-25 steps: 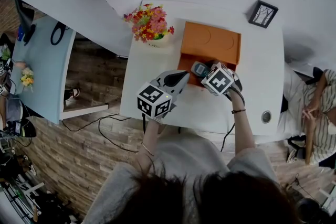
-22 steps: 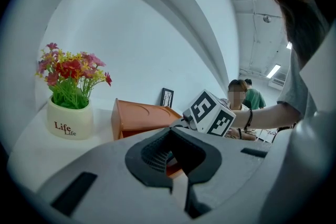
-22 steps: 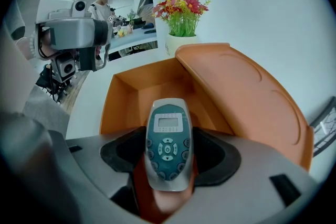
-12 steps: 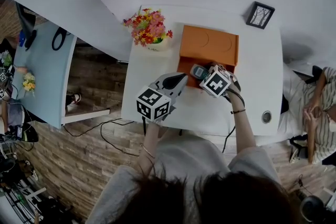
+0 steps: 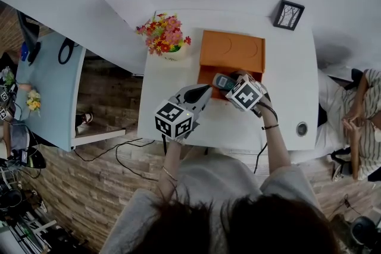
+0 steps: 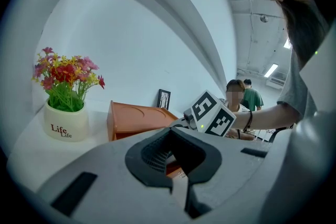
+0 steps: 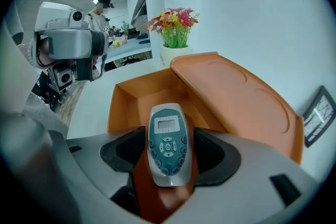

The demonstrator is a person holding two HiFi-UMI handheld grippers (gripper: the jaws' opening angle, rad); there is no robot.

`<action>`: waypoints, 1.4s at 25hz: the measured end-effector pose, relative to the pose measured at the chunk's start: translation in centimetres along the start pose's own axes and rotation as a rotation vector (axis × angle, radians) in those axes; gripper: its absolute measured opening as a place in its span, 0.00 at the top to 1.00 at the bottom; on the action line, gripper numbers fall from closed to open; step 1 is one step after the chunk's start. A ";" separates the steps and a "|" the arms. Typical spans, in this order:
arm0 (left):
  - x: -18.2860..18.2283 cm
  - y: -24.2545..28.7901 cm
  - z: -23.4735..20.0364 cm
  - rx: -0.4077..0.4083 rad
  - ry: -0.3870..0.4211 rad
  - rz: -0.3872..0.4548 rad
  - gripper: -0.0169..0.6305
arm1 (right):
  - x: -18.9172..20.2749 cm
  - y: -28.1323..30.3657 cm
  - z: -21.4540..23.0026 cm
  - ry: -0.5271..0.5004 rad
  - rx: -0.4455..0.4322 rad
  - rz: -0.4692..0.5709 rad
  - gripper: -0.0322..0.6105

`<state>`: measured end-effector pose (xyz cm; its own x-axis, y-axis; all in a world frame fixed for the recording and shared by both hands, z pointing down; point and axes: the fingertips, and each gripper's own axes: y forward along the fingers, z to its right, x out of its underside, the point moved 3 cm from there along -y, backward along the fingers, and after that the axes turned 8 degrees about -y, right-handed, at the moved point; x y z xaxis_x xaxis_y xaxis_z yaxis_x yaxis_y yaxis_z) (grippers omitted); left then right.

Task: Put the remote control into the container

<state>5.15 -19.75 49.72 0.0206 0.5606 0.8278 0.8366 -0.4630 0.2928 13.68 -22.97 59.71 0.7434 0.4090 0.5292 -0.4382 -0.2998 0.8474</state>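
Over the near edge of the orange container (image 7: 112,105), your right gripper (image 7: 167,164) is clamping the remote control (image 7: 167,139) between its dark padded jaws. The remote's display end is pointing into the open compartment, and its button end is sitting between the pads. Whether the remote is touching the container's wall cannot be told from these views.

Just short of the container, on its near side, your left gripper (image 6: 170,134) is hanging with its jaws pressed together and nothing between them. It is keeping apart from the right gripper, and a sliver of the orange box is showing through the hollow behind its pads.

Behind the compartment, the container's lid (image 7: 236,99) is lying folded back. Beside the container, on your left gripper's side, a white flower pot (image 6: 65,122) is standing upright with red, pink and yellow flowers (image 6: 65,73). Beyond the lid, on your right gripper's side, a small black picture frame (image 5: 288,14) is leaning against the wall. Nothing is lying over the compartment's opening.

All of these are sitting on a smooth white table (image 5: 289,89). The container is looking matte and boxy, and its lid is carrying two shallow round impressions. The remote is a rounded grey slab with a teal face, a small pale display and dark buttons. The pads' inner faces are showing fine ribbing.
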 end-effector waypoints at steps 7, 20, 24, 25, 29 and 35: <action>-0.2 0.3 0.9 0.024 0.011 0.005 0.97 | -0.6 -2.2 -0.1 0.045 0.034 0.102 0.52; -1.4 0.5 2.3 0.056 0.050 0.041 0.97 | -2.4 -8.0 0.3 0.259 0.168 0.465 0.76; -2.2 0.4 3.3 0.076 0.074 0.063 0.97 | -2.9 -10.4 0.0 0.311 0.207 0.563 0.84; -2.4 0.3 3.6 0.082 0.082 0.069 0.97 | -3.1 -11.1 -0.1 0.322 0.218 0.589 0.85; -3.5 0.1 4.8 0.108 0.111 0.089 0.97 | -4.1 -13.9 -0.4 0.361 0.253 0.695 0.89; -4.7 -0.3 6.4 0.136 0.153 0.120 0.97 | -5.3 -17.7 -1.3 0.341 0.313 0.799 0.93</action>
<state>8.30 -17.86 42.73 0.0501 0.3919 0.9187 0.8992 -0.4180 0.1293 16.84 -18.67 42.01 0.0680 0.1972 0.9780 -0.5636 -0.8013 0.2007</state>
